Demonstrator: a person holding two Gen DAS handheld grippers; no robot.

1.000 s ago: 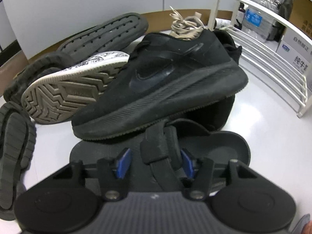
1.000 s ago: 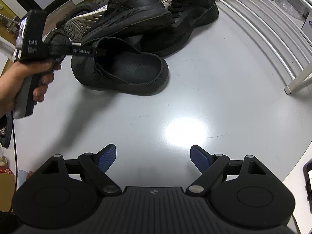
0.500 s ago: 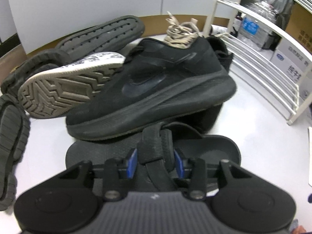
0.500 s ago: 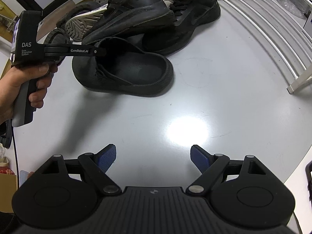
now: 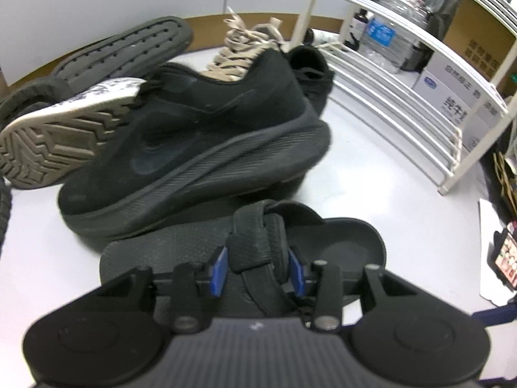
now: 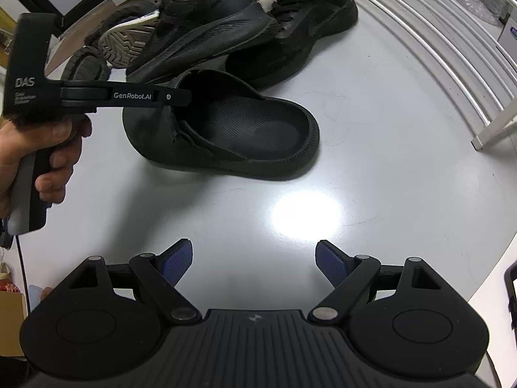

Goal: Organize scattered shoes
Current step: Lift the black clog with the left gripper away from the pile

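Black rubber sandal [image 6: 226,135] lies on the white bench [image 6: 371,168], its heel end toward the open middle and its strap end toward the shoe pile. The left tongs [image 5: 257,268] are closed narrow on the sandal's strap [image 5: 255,242], with a blue pad [image 5: 219,270] pressed to each side of it; the right wrist view shows a hand [image 6: 35,158] gripping the handle of this tool, whose arm reaches in over the strap. The right tongs [image 6: 253,263] stand wide apart above bare bench, well short of the sandal, with nothing between the pads.

Just behind the sandal, a black sneaker [image 5: 200,148] rests tilted on top of other shoes. Beside it, a white-soled shoe [image 5: 61,142] lies on its side showing its tread, a grey upturned sole [image 5: 129,51] lies further back, and a shoe with tan laces [image 5: 245,48] sits behind the sneaker. A second black sneaker [image 6: 310,22] lies beyond, near a white rack [image 5: 387,97] that stands on the bench to the right.
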